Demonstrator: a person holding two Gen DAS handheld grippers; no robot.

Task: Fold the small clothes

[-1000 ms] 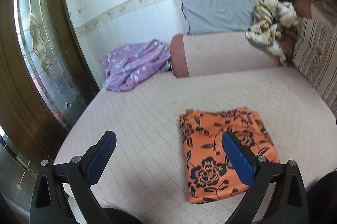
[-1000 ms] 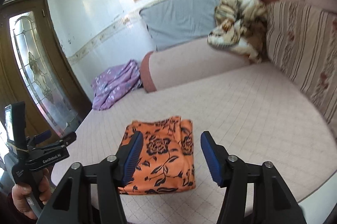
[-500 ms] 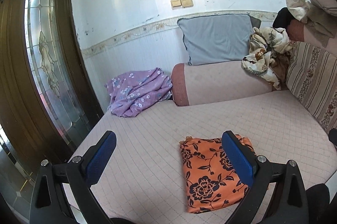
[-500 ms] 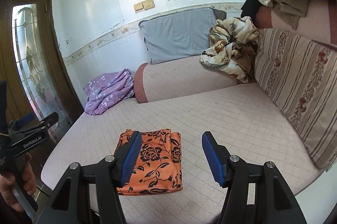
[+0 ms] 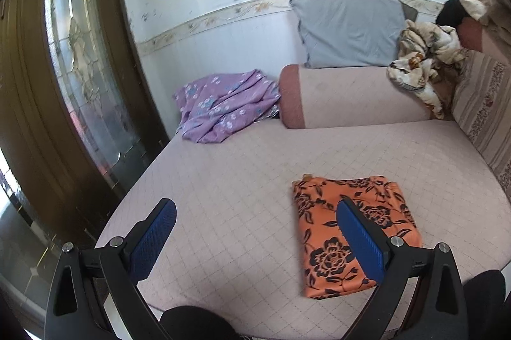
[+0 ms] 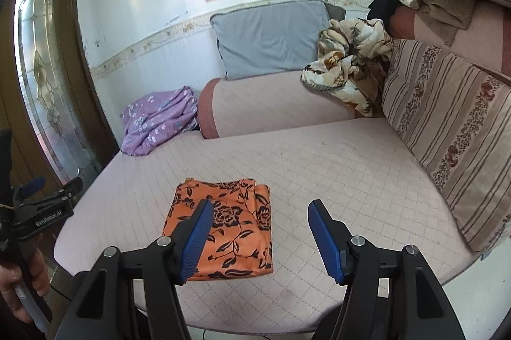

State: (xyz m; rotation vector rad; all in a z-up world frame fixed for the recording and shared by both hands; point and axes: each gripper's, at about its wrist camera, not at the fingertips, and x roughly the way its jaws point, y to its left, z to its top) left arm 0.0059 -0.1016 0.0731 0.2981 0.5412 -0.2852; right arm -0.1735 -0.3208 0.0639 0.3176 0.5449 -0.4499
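Observation:
An orange cloth with black flowers lies folded into a flat rectangle on the pink quilted mattress; it also shows in the right wrist view. My left gripper is open and empty, held above the mattress front, left of the cloth. My right gripper is open and empty, above the cloth's right edge. The left gripper also shows at the left edge of the right wrist view, held in a hand.
A crumpled purple flowered cloth lies at the mattress's back left. A pink bolster, a grey pillow, a cream patterned blanket and a striped cushion line the back and right. A glass-panelled door stands left.
Both grippers have drawn back and up from the folded orange cloth, then the left tilted down a little. The cloth has not moved. Both grippers stay open.

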